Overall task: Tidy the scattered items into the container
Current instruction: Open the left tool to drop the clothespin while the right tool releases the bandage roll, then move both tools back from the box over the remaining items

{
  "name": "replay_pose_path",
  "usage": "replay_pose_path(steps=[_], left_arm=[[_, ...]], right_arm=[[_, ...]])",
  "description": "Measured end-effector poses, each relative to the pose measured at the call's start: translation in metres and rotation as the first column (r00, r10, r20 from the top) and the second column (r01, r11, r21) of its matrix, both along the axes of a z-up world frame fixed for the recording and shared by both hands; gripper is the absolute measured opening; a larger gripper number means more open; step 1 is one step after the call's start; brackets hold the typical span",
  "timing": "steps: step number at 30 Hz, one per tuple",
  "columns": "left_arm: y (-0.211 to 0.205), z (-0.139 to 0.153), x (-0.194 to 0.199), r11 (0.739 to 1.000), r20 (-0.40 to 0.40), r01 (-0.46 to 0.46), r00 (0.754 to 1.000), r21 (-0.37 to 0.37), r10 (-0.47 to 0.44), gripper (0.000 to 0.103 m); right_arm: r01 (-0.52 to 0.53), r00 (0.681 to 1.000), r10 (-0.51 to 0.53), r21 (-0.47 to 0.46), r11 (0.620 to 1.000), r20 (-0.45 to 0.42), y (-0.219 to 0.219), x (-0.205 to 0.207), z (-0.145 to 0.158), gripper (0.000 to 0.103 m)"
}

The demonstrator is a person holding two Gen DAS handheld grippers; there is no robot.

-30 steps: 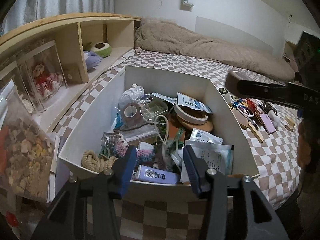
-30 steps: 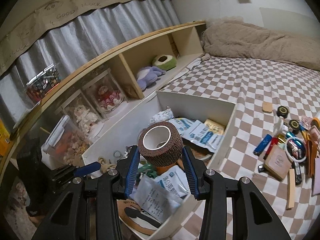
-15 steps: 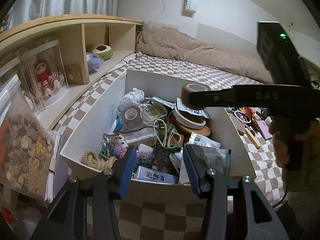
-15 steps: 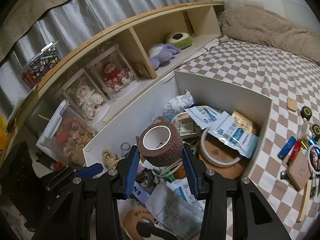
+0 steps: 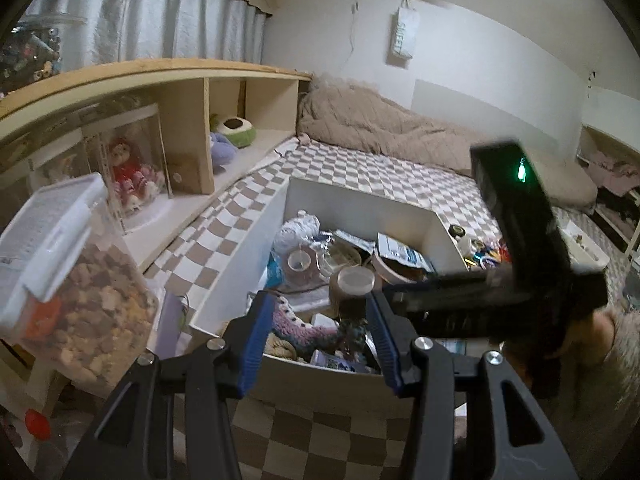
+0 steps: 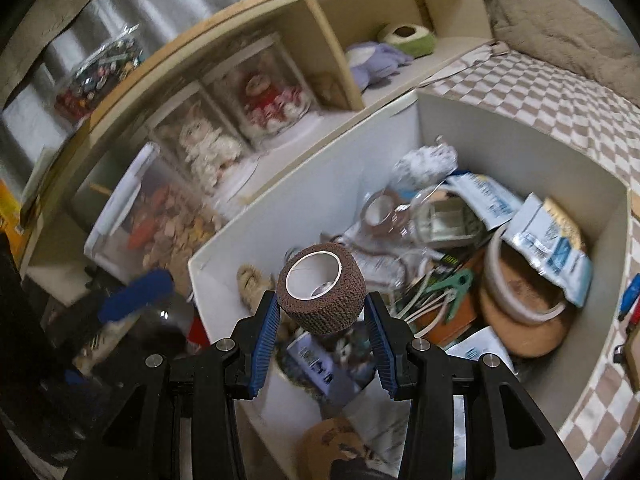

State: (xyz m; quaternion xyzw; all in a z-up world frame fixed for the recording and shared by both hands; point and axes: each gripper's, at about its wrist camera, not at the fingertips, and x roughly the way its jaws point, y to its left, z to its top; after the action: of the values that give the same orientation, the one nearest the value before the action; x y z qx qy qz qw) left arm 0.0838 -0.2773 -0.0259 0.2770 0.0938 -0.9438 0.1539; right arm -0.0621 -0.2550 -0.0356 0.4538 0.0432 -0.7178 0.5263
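Right gripper (image 6: 321, 312) clenched on brown bandage roll (image 6: 321, 288), pads on its curved sides, hollow core facing up toward camera. Roll hangs above white container (image 6: 512, 136), over near-left corner, inside rim. Drop path: straight down onto clutter; rope knot (image 6: 250, 280) and green clip (image 6: 456, 284) just below. Near wall close under fingers; more open room toward far right. Left gripper (image 5: 320, 332) released, holds nothing, hovers outside near rim. Right hand nearer. Loose items (image 5: 486, 250) remain on checkered bedspread (image 5: 360, 168) beyond container.
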Motion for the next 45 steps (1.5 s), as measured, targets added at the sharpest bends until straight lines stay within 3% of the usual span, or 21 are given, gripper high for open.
replay_pose_path(steps=[3, 4, 5, 6, 7, 11, 21, 27, 31, 36, 45], left_arm=[[0.0, 0.002, 0.0, 1.0, -0.006, -0.008, 1.0, 0.009, 0.008, 0.049], [-0.001, 0.003, 0.0, 1.0, -0.008, -0.01, 1.0, 0.013, 0.01, 0.053], [0.0, 0.003, 0.0, 1.0, -0.011, -0.013, 1.0, 0.015, 0.013, 0.059], [0.0, 0.004, 0.0, 1.0, -0.013, -0.014, 1.0, 0.016, 0.015, 0.062], [0.0, 0.004, 0.0, 1.0, -0.016, -0.016, 1.0, 0.017, 0.017, 0.066], [0.002, 0.007, -0.001, 0.999, -0.032, -0.02, 0.999, 0.035, 0.022, 0.073], [0.012, 0.018, 0.0, 0.999, -0.046, -0.028, 0.999, 0.032, 0.03, 0.076], [0.018, 0.021, 0.002, 0.999, -0.055, -0.024, 0.998, 0.035, 0.026, 0.087], [0.021, 0.023, 0.003, 0.999, -0.062, -0.029, 0.998, 0.031, 0.031, 0.103], [0.03, 0.028, 0.003, 0.999, -0.077, 0.003, 0.997, 0.042, 0.0, 0.103], [0.051, 0.031, -0.001, 1.0, -0.025, 0.017, 1.0, 0.007, -0.017, 0.103]], right_arm=[[-0.025, 1.0, 0.025, 0.029, 0.999, 0.003, -0.002, 0.007, -0.004, 0.045], [-0.021, 1.0, 0.021, 0.042, 0.999, -0.005, -0.002, 0.009, -0.005, 0.053], [0.004, 1.0, -0.002, 0.065, 0.998, -0.031, 0.0, 0.012, -0.005, 0.081], [0.027, 0.998, -0.022, 0.079, 0.997, -0.059, 0.003, 0.013, -0.004, 0.097], [0.042, 0.994, -0.034, 0.081, 0.996, -0.102, 0.008, 0.017, -0.004, 0.103], [0.07, 0.989, -0.059, 0.084, 0.994, -0.132, 0.018, 0.016, -0.009, 0.103], [0.1, 0.986, -0.092, 0.045, 0.994, -0.142, 0.035, 0.018, 0.006, 0.103], [0.137, 0.979, -0.133, 0.017, 0.99, -0.156, 0.053, 0.022, 0.021, 0.103], [0.178, 0.964, -0.172, 0.014, 0.984, -0.202, 0.068, 0.025, 0.031, 0.103], [0.225, 0.94, -0.219, -0.006, 0.974, -0.263, 0.089, 0.031, 0.042, 0.103], [0.258, 0.915, -0.26, -0.048, 0.965, -0.308, 0.12, 0.041, 0.063, 0.103]])
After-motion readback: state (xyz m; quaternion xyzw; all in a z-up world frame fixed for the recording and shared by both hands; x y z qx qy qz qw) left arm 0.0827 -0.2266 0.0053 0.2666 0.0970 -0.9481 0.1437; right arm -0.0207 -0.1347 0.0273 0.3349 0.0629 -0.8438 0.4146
